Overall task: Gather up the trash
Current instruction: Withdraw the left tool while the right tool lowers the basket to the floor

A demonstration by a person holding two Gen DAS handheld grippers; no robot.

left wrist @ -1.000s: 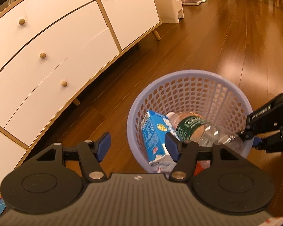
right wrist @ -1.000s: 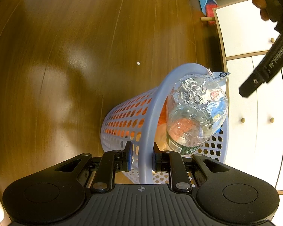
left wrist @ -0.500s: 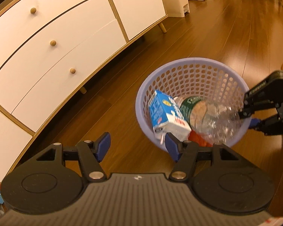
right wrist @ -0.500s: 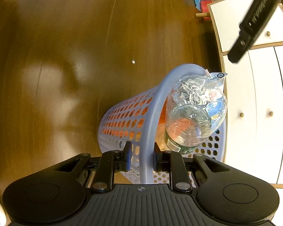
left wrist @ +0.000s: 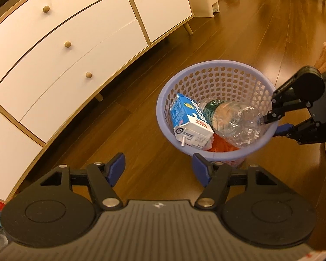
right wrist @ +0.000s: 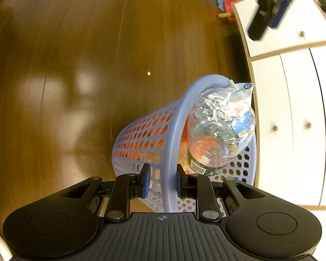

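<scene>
The lavender basket point(left wrist: 215, 80) was gripped at its rim by the right tongs point(right wrist: 163, 181), whose blue pads were pressed against either side of the wall. Inside it, a blue-and-white milk carton point(left wrist: 190, 122) was seen lying beside a crushed clear bottle point(left wrist: 232, 121), with orange trash point(left wrist: 221, 146) beneath them. The left tongs point(left wrist: 158, 169) were held wide apart and empty above the wooden floor point(left wrist: 141, 130), near the basket. A white dresser point(left wrist: 76, 43) was seen to the left.

Carton point(left wrist: 190, 121) left of bottle point(left wrist: 232, 119), both inside basket point(left wrist: 206, 65) right of the dresser point(left wrist: 76, 43).
</scene>
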